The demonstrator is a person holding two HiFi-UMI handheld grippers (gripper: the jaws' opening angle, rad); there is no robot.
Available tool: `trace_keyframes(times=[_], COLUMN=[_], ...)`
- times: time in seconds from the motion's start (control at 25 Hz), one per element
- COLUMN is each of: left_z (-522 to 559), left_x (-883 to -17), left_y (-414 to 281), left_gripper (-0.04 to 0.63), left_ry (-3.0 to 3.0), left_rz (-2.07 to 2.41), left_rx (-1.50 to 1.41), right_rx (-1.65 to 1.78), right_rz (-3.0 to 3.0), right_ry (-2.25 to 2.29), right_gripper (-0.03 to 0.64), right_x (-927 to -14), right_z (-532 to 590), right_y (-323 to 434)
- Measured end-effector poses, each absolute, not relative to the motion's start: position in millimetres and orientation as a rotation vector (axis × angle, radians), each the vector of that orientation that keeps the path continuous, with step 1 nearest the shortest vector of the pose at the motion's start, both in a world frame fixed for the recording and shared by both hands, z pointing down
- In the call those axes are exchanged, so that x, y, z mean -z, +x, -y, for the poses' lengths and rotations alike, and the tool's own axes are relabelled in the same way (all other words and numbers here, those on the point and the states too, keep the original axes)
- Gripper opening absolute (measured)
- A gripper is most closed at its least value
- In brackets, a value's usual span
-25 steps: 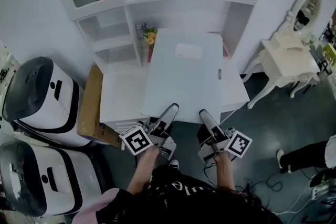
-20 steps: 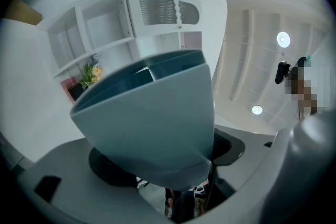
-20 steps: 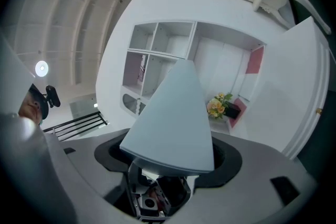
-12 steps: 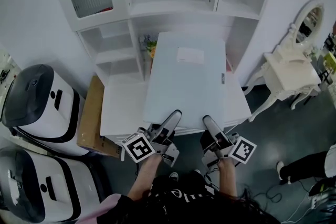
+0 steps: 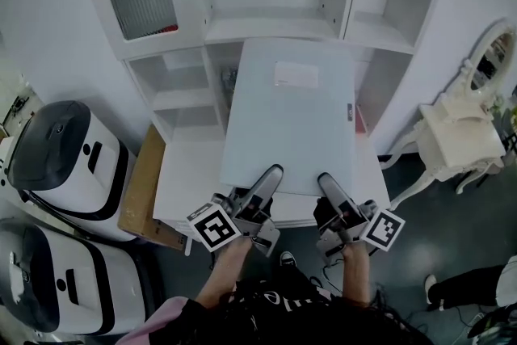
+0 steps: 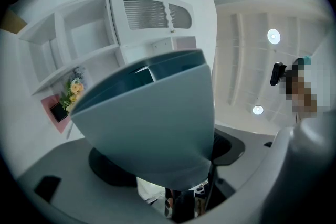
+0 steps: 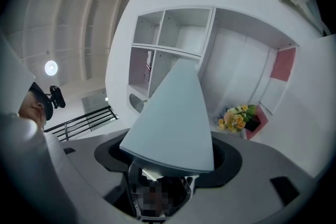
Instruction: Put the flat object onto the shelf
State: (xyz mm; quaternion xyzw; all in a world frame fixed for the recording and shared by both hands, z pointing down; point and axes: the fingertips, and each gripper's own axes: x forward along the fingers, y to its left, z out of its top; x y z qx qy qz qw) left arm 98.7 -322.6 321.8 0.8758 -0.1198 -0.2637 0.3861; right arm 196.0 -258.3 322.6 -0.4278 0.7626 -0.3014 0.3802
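Observation:
The flat object (image 5: 291, 121) is a large pale blue-grey panel with a white label (image 5: 296, 74) near its far end. It is held up in front of the white shelf unit (image 5: 271, 30), and its far edge reaches the level of the open middle shelf. My left gripper (image 5: 271, 174) is shut on the near edge at its left part. My right gripper (image 5: 327, 180) is shut on the same edge further right. In the left gripper view the flat object (image 6: 152, 118) fills the middle, and in the right gripper view the flat object (image 7: 176, 123) points at the shelf compartments.
A white desk (image 5: 186, 174) stands below the panel, with a cardboard box (image 5: 139, 174) at its left. Two white and black machines (image 5: 69, 153) stand at far left. A white dressing table (image 5: 460, 133) is at right. Yellow flowers (image 7: 239, 115) sit in a lower shelf niche.
Both grippers have carried the flat object up and toward the shelf unit. It now hides the flowers in the head view, and more of the upper shelves shows.

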Motion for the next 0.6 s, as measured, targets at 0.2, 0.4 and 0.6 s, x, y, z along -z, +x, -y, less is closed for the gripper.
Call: trace_keyframes(times=[0.2, 0.4, 0.6], left_z=[346.9, 368.5, 388.3], left_x=[-307.8, -296.9, -277.5], left_y=[120.7, 135.0, 146.9], left_gripper=[0.388, 0.388, 0.388], left_ry=[2.248, 2.238, 2.231], left_rz=[0.350, 0.386, 0.352], left_rx=[0.708, 0.741, 0.796], right_rx=[0.778, 0.780, 0.773], right_rz=[-1.975, -2.011, -2.035], right_ry=[-1.046, -1.028, -1.018], right_gripper=[0.311, 0.311, 0.311], right_x=[-310.8, -298.3, -282.5], right_z=[286.6, 310.7, 335.5], right_y=[220.8, 238.2, 248.8])
